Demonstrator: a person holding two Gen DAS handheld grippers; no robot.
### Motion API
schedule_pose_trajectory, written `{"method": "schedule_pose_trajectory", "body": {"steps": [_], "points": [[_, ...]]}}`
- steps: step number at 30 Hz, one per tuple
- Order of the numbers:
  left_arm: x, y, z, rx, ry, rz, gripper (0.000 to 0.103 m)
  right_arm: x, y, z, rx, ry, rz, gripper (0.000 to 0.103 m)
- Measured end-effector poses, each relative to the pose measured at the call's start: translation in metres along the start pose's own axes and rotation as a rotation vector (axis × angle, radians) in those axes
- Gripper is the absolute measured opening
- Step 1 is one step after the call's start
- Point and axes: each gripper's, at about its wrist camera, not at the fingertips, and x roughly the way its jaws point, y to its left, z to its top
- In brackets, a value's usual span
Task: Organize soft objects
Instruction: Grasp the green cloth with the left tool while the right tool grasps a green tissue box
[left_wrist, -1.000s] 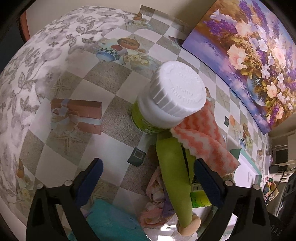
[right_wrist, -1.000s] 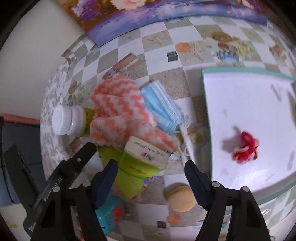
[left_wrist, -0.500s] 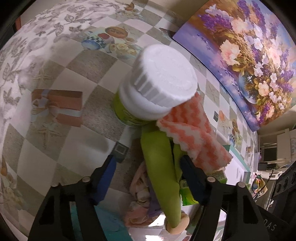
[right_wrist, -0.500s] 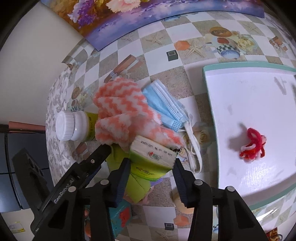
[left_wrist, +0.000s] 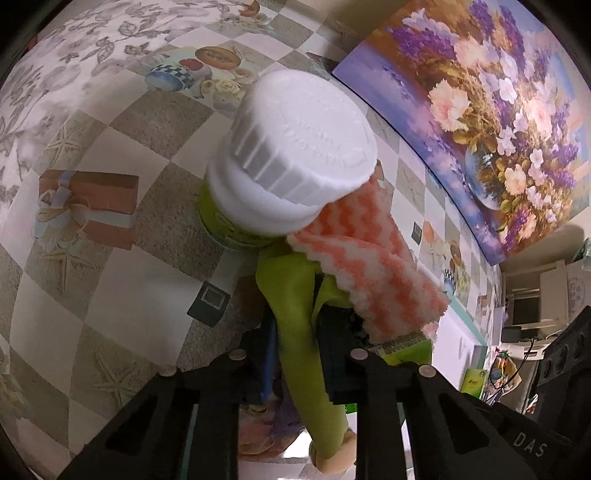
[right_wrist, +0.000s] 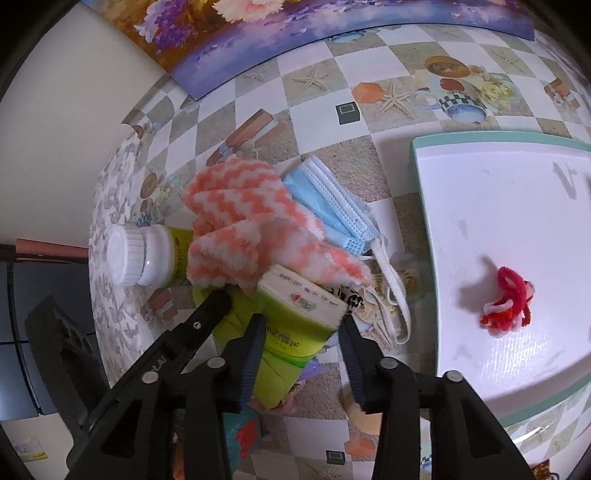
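Both tools closed: left (left_wrist: 295, 354) on green cloth (left_wrist: 295, 314), right (right_wrist: 299, 347) on tissue pack (right_wrist: 295, 314).

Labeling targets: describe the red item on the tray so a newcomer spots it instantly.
Find the white tray with the teal rim, right of the pile of soft things. Lying alone on it is a red yarn tangle with white strands, the tray's only item.

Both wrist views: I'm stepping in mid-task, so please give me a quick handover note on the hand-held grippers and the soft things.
Left hand-held gripper: shut on the green cloth.
Right hand-held gripper: shut on the green tissue pack.
Pile: orange-white towel drapes over cloth and pack, against the white-capped bottle; blue face mask beside it.
Done: only the red yarn lies on the white tray.
Left: the remaining soft things.
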Motion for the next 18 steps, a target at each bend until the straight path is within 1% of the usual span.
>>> {"method": "schedule_pose_trajectory", "body": {"steps": [1, 2, 6, 13, 18], "points": [[0.001, 0.0, 0.001, 0.0, -0.001, 0.0, 0.02, 0.002, 0.002, 0.0, -0.003, 0.0, -0.014, 0.055], [0.001, 0.0, 0.001, 0.0, -0.002, 0.0, 0.02, 0.003, 0.003, 0.001, -0.004, -0.003, -0.023, 0.058], [0.001, 0.0, 0.002, -0.004, -0.007, -0.003, 0.018, 0.008, 0.009, 0.002, -0.012, -0.01, -0.033, 0.058], [0.0, 0.002, 0.002, -0.006, -0.015, 0.0, 0.016, 0.016, 0.01, 0.003, 0.026, -0.017, -0.008, 0.058], [-0.007, 0.003, 0.002, -0.002, -0.033, 0.001, 0.013, 0.015, 0.006, -0.001, 0.023, -0.045, 0.008, 0.055]]}}
